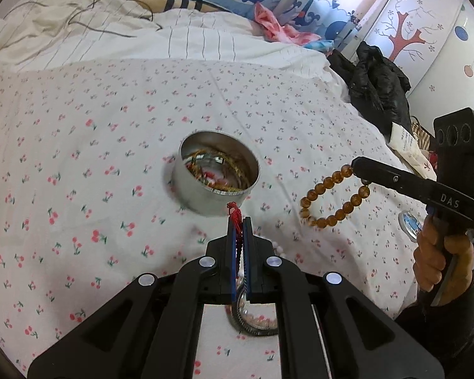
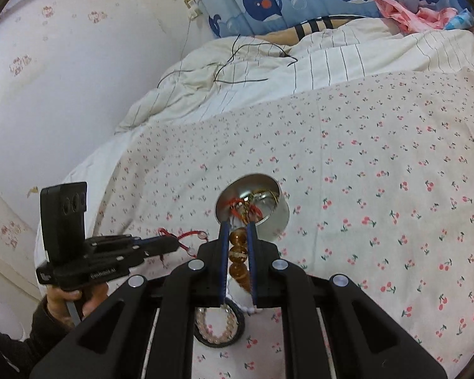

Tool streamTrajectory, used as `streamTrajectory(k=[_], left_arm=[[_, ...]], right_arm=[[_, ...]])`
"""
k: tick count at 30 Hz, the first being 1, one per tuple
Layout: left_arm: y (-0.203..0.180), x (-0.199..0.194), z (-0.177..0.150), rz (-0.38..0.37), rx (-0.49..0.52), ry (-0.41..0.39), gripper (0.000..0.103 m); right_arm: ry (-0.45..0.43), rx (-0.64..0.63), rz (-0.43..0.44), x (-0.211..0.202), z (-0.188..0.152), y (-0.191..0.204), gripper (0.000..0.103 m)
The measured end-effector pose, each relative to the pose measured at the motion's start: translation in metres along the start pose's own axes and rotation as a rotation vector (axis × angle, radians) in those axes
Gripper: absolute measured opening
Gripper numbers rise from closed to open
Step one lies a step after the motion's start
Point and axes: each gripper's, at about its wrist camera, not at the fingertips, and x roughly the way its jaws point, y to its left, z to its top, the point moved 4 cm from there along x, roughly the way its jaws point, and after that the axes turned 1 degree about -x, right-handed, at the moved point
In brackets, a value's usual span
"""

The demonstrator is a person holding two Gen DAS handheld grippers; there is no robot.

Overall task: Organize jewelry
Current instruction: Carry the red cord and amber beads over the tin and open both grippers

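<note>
Red cord (image 1: 235, 221) between closed jaws

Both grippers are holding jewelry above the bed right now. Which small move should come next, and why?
Probably carry the right gripper over the open silver tin and lower it. Its jaws are shut on the amber bead bracelet, which hangs clear of the cherry-print sheet beside the tin, and the tin already holds other pieces. The left gripper, shut on a red cord, can wait.

Lighting: soft, even daylight, brightest upper right of the left wrist view. Shadows faint. Fisheye bending, dark vignetted corners; focus mostly sharp.
</note>
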Motion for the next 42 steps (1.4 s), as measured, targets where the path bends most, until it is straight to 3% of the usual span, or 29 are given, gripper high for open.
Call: streamTrajectory(k=[13,21,29,33,36,37,40,41,42], left_arm=[[-0.024,0.020,0.034,0.086,0.071,-0.085,0.004],[-0.015,0.035,0.056,0.081,0.056,-0.102,0.003],[-0.007,0.068,0.068,0.047,0.020,-0.069,0.004],[0.001,0.093,0.069,0.109,0.022,-0.001,0.006],[0.012,0.102,0.065,0.163,0.012,0.060,0.025],[0.014,0.100,0.065,0.183,0.012,0.059,0.036],[0.017,0.080,0.068,0.177,0.000,0.025,0.049],[0.020,0.068,0.069,0.212,0.000,-0.005,0.059],[0.023,0.060,0.070,0.233,-0.001,-0.030,0.062]], right_arm=[[-0.063,0.012,0.055,0.013,0.027,0.005,0.012],[-0.073,0.048,0.081,0.034,0.036,0.005,0.012],[-0.080,0.071,0.072,0.050,0.043,-0.001,0.012],[-0.069,0.077,0.060,0.058,0.043,-0.005,0.012],[-0.072,0.090,0.071,0.062,0.045,-0.007,0.012],[-0.072,0.096,0.080,0.065,0.046,-0.007,0.012],[-0.066,0.119,0.099,0.077,0.046,-0.006,0.012],[-0.062,0.126,0.107,0.081,0.046,-0.006,0.012],[-0.055,0.138,0.120,0.086,0.046,-0.006,0.012]])
